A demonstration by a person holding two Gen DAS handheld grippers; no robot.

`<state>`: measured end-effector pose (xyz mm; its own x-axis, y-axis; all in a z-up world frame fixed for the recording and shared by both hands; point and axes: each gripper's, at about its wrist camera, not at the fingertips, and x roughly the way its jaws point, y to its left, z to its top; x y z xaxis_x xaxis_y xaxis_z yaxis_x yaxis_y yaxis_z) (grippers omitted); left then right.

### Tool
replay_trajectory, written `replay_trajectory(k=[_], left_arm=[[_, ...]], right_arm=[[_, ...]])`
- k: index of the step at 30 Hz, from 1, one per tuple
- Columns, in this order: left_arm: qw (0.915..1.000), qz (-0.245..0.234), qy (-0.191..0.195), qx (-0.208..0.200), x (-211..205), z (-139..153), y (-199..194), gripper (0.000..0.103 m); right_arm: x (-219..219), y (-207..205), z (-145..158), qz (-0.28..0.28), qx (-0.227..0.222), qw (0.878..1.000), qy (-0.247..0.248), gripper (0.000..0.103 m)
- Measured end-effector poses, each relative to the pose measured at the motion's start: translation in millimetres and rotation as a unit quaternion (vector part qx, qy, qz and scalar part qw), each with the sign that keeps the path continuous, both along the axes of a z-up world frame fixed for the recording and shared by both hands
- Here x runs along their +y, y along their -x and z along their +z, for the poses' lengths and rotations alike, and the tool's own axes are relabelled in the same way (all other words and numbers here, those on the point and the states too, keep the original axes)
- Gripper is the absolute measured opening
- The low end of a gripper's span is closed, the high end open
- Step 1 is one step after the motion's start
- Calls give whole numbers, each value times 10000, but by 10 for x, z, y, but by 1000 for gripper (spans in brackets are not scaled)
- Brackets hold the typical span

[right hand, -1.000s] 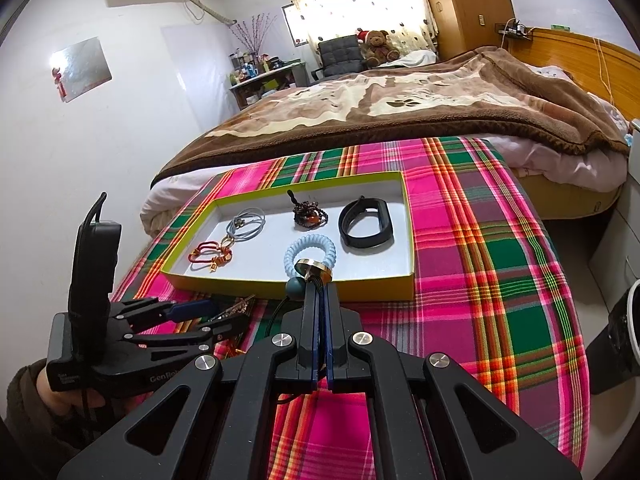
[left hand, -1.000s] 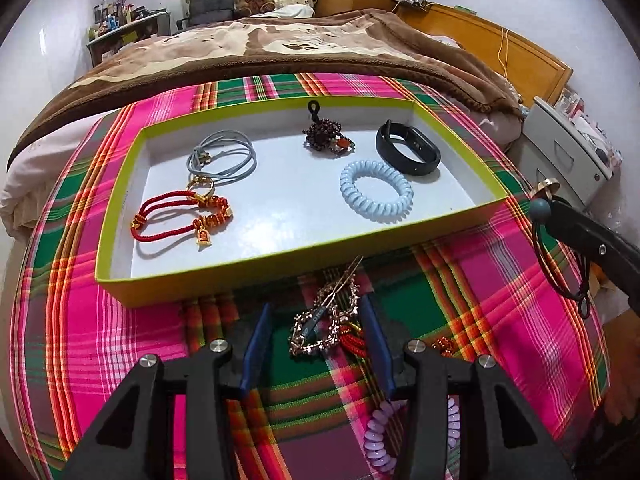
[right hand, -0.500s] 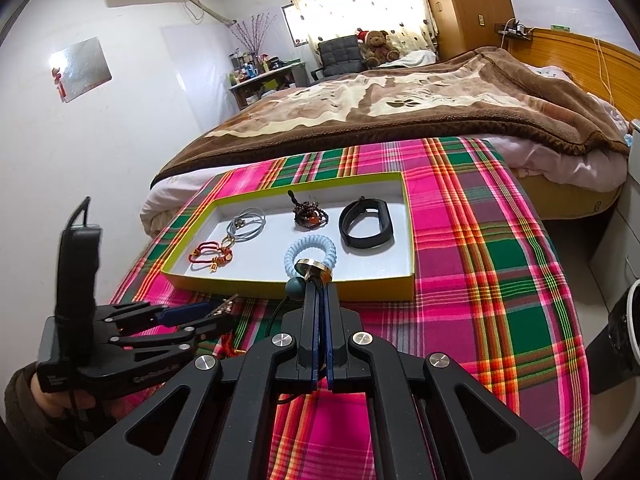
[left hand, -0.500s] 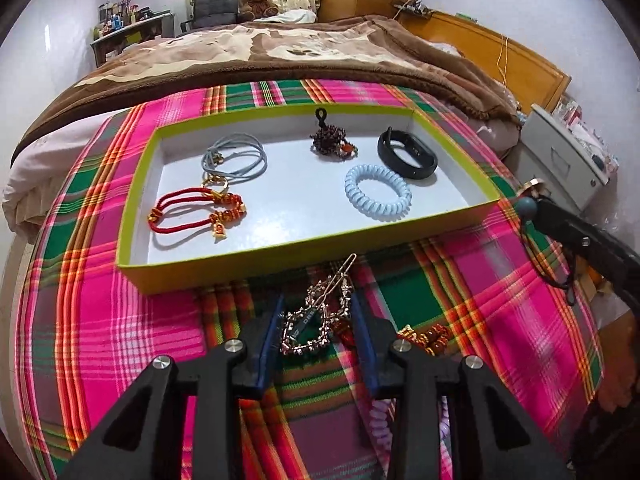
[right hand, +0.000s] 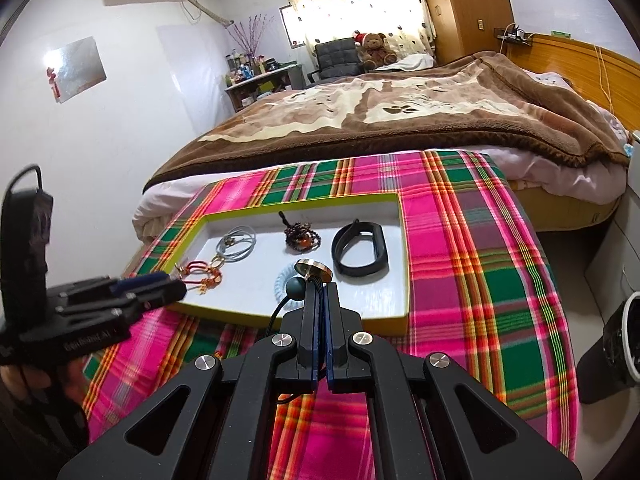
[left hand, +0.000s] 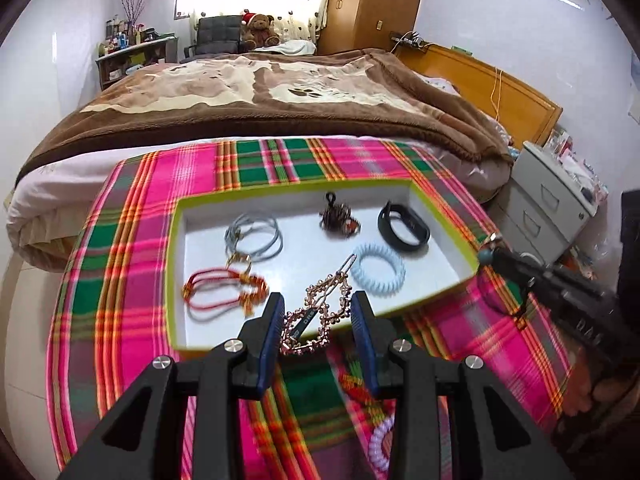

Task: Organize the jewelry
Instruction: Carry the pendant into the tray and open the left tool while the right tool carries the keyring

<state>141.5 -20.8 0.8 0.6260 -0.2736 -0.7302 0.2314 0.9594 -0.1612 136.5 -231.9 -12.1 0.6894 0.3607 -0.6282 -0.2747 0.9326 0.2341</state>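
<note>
Left gripper [left hand: 318, 322] fingers hold ornate rose-gold beaded hair clip [left hand: 318, 316] over white, lime-rimmed tray [left hand: 176, 280]; lower into bare floor before releasing. Right gripper [right hand: 319, 300] fingers pinch black cord necklace [right hand: 310, 276].

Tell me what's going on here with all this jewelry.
A person with two handheld grippers is sorting jewelry into a green-edged tray on a plaid cloth. The left gripper holds a gold beaded hair clip over the tray's near edge. The right gripper is shut on a black cord necklace.
</note>
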Motion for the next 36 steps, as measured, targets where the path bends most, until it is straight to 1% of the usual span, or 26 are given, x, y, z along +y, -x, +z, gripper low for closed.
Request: replay_trajectory(k=[4,7,11,14,19,24,28,30,36], left_arm=[[10000,12,-4,53,-14,-23,-218,36],[9999,21,77,125,-2,-52,-356,36],[9997,62,63,210,-18,-129,-533,36],[9995,48,122,303,-29,-204,-642,36],[9990,59,114,427,-57,-311,-718,36],[9985,56,15,547,-88,-403,-763,36],[9980,93,-56,617,-91,-446,-785,36],[9979,104,-26,642,-87,-460,-791,36],[9975,92,-37,705,-107,-491,-789,36]], right_arm=[[34,-149,-53,0,78,9999,97,2],[50,-257,-107,14,172,9997,162,2],[73,-418,-222,70,331,9989,337,2],[74,-479,-288,141,412,9978,495,2],[84,-559,-374,242,514,9961,677,2],[108,-622,-458,321,614,9936,887,2],[137,-641,-466,410,607,9925,977,2],[153,-658,-467,408,601,9917,1065,2],[212,-657,-460,674,612,9878,1267,2]])
